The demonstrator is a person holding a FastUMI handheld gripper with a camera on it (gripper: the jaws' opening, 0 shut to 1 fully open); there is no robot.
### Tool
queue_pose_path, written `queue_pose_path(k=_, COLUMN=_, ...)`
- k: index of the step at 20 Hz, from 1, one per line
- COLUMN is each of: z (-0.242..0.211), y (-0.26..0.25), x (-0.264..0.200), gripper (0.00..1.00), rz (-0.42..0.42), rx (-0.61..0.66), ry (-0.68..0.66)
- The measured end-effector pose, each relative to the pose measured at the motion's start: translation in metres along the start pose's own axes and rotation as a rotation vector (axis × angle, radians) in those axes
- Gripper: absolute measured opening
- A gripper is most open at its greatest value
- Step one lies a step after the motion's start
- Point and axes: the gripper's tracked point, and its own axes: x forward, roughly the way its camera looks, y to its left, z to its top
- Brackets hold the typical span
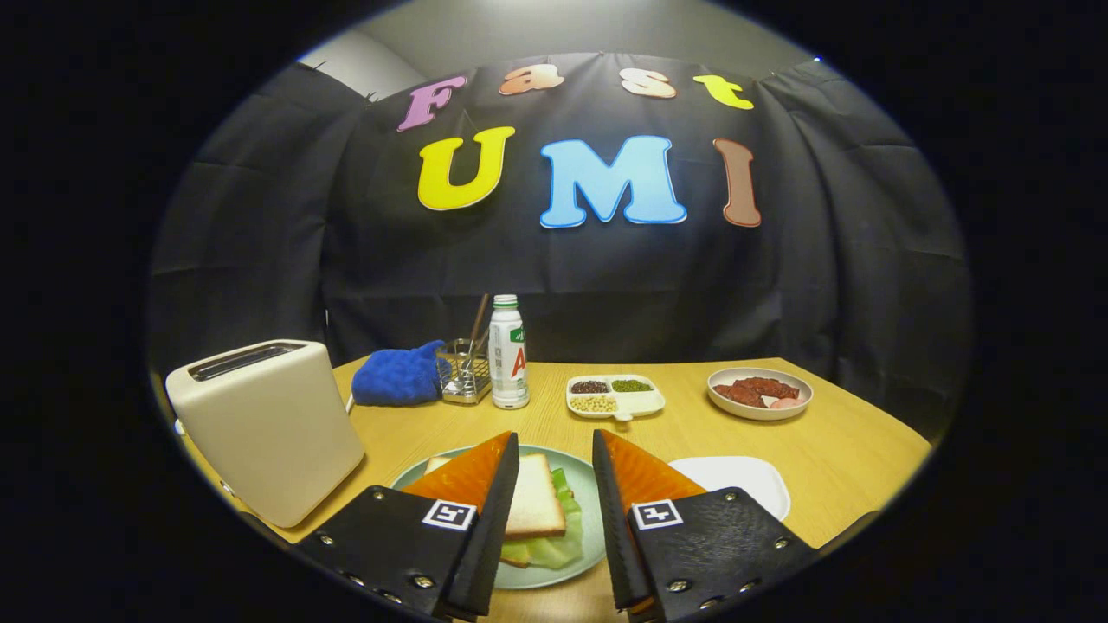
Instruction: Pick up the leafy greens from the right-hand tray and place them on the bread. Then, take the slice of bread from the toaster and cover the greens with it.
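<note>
- Our gripper (556, 510) is spread, its fingers apart and pinching nothing; it hovers just above the plate (589, 506).
- Between the fingers we see a bread slice (534, 506) lying on top of the greens (554, 547), which poke out past it on the side toward the right finger and toward us. A second bread edge (437, 465) peeks out beyond the left finger, seemingly beneath the stack.
- So the greens lie covered by bread, as the task wants. Whether the task put them so, we cannot tell.
- The toaster (268, 428) stands to the left of the left finger; we can make out no slice in its slot, though the slot is dark and seen at a shallow angle.
- The tray (749, 484) sits just beyond the right finger, and its visible part is bare.
- Risk: we judge that lowering or pinching from here would have the fingers catch the top slice and drag it off the greens, since they straddle it closely.
- Risk: the top slice sits off-centre over soft leaves, so a nudge could tilt or slide it toward the plate's rim.
- Risk: a sideways sweep to the left could clip the toaster, which stands close to the plate.
- Well beyond the fingers stand a bottle (508, 350), a blue mitt (398, 375), a divided dish (616, 396) and a bowl (760, 392); we judge them out of harm's way.
</note>
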Motion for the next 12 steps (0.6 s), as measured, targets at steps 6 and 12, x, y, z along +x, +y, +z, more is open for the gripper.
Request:
queue_pose_path(k=6, z=0.038, y=-0.057, x=-0.02, gripper=0.51, rz=0.016, rx=0.038, ry=-0.076)
queue_pose_path(k=12, z=0.036, y=-0.14, x=-0.026, gripper=0.51, rz=0.02, rx=0.011, ry=-0.034)
